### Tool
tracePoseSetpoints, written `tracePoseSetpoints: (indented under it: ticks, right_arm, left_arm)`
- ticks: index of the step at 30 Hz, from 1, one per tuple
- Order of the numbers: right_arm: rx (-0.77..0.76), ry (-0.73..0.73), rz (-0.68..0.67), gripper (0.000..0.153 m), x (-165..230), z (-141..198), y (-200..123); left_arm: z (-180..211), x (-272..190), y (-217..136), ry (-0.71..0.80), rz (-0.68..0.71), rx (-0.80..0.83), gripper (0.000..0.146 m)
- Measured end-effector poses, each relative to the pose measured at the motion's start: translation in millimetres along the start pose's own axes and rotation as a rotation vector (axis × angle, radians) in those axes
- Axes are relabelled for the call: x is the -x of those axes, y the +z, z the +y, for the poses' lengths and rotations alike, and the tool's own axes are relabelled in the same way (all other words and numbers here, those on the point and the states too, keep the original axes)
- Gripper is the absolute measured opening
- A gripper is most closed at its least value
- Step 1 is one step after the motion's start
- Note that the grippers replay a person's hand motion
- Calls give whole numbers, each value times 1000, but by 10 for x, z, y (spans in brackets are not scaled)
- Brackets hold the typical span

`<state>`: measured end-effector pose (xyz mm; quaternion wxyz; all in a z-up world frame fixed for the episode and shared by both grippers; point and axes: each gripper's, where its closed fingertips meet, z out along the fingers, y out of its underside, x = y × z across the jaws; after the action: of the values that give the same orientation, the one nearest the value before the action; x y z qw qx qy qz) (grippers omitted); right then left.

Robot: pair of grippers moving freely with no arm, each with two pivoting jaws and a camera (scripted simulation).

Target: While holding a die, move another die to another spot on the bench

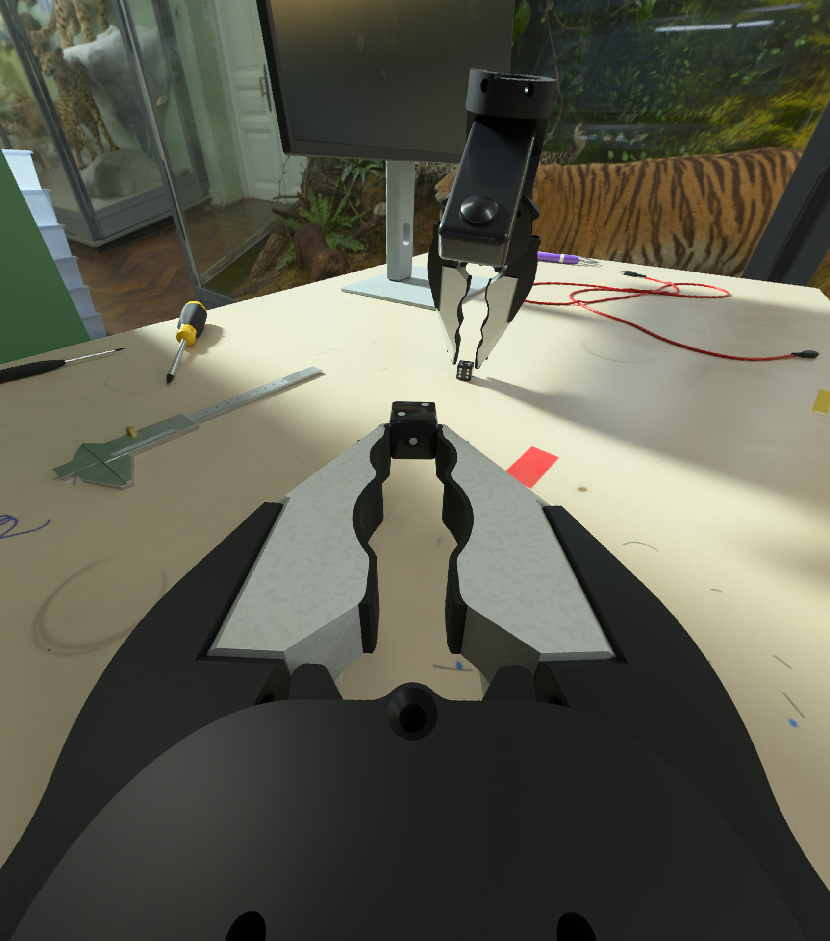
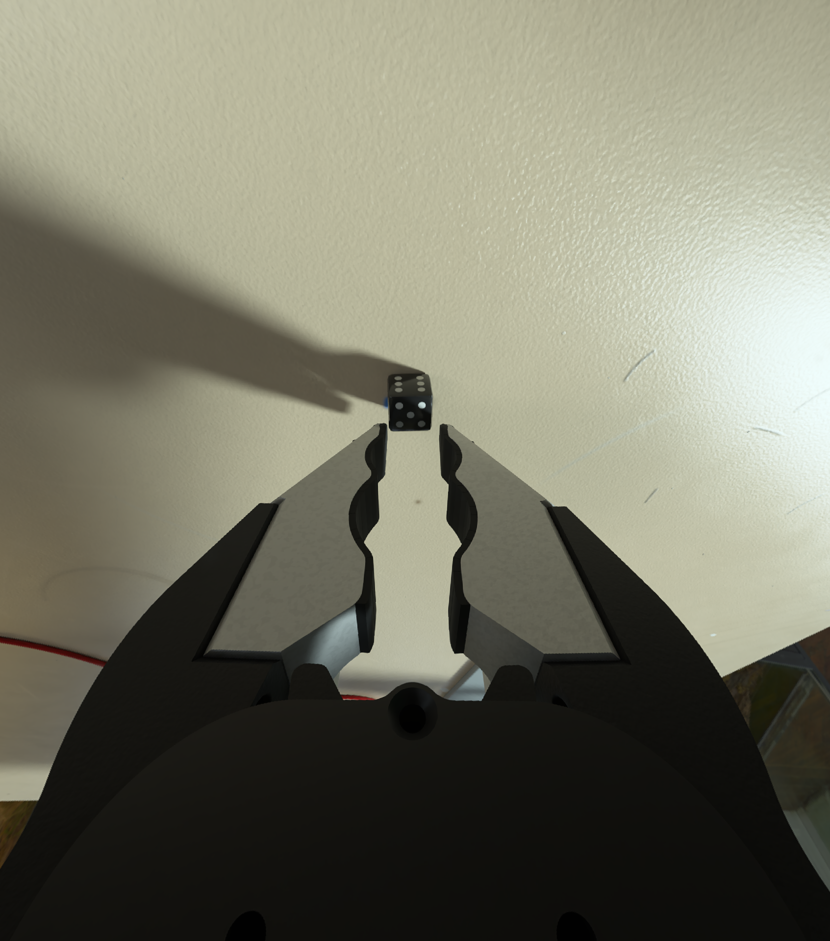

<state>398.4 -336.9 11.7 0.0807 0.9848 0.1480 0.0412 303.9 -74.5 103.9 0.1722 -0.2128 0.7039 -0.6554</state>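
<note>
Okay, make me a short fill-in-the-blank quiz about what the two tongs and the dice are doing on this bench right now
1. The left tongs are shut on a black ____.
2. The second die rests on the ____, just beyond the tips of the right tongs.
3. The right tongs are ____, gripping nothing.
4. The cable lying on the bench past the right tongs is ____ in colour.

Missing words: die; bench; open; red
</note>
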Motion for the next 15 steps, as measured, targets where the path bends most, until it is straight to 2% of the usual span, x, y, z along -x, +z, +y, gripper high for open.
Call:
tracePoseSetpoints:
  ticks: [9, 15]
  right_arm:
    - [-63, 14, -4, 16, -16, -136, -21]
    - [-307, 46, 10, 16, -93, -886, -296]
  left_arm:
    - [4, -4, 3, -1, 5, 3, 16]
    - [-1, -4, -2, -3, 6, -2, 16]
